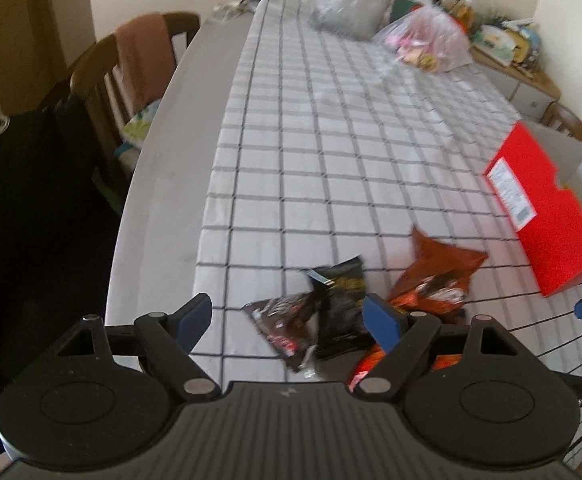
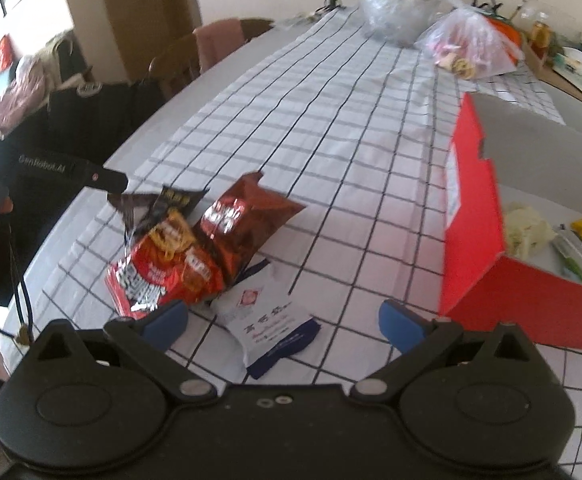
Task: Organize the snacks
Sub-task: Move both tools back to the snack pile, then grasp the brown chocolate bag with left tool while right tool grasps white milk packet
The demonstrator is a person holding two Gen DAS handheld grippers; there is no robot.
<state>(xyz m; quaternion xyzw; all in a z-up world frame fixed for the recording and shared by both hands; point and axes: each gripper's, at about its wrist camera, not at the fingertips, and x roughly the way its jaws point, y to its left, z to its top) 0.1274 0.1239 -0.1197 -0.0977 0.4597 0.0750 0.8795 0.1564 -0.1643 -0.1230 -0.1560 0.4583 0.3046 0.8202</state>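
Checked tablecloth — seemingly a dining room — both claws, left claw and right claw, released.

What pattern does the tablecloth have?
White with a dark grid of thin lines, tablecloth; clearest in the left wrist view.

"GenRobot.AI" on left tool

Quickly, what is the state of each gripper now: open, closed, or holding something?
Left gripper: open, holding nothing.
Right gripper: open, holding nothing.
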